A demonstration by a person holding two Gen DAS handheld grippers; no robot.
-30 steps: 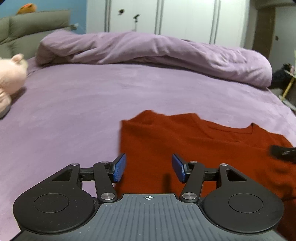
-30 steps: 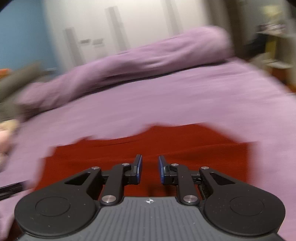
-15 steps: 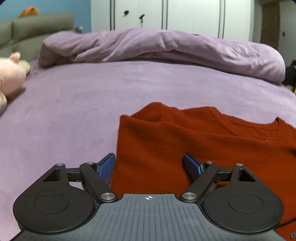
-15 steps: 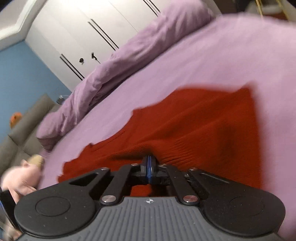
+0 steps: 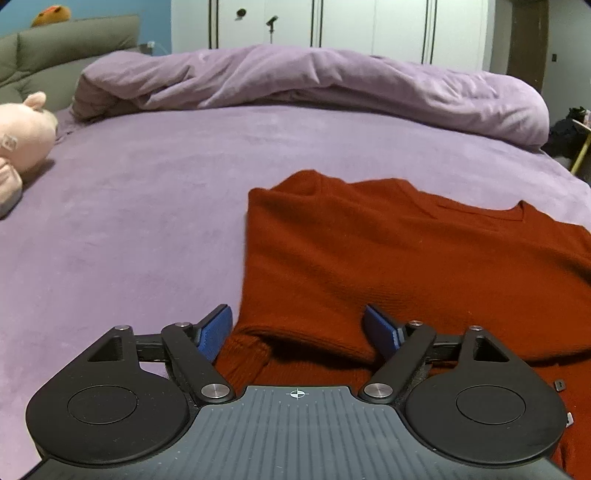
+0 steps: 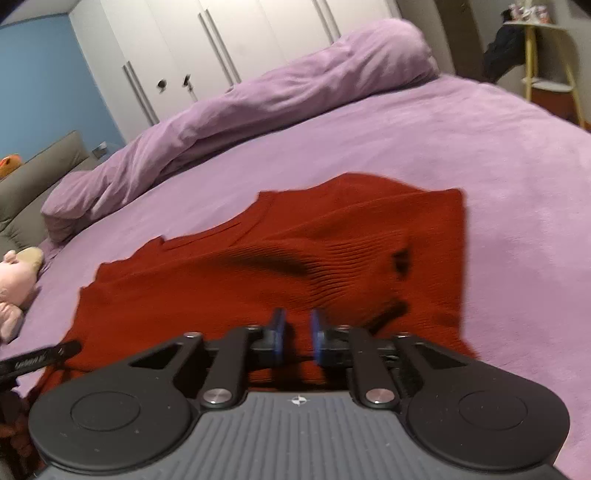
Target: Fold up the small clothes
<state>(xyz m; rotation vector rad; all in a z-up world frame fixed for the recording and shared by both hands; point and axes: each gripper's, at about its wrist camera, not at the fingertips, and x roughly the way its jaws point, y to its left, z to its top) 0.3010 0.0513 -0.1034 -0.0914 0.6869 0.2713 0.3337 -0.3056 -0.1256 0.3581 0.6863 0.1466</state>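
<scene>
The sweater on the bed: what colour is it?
The sweater is a plain rust red knit, clearest in the left wrist view.

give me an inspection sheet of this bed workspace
surface: purple plush bedsheet, smooth
job's things: red knitted sweater lying flat, neckline on the far side
clutter: pink plush toy at the edge; bunched purple duvet behind
grippers: left gripper wide, jaws have just been opening, straddling the sweater's near hem; right gripper jaws slightly apart over the sweater
cables: nothing seen
surroundings: white wardrobe doors, grey padded headboard
</scene>
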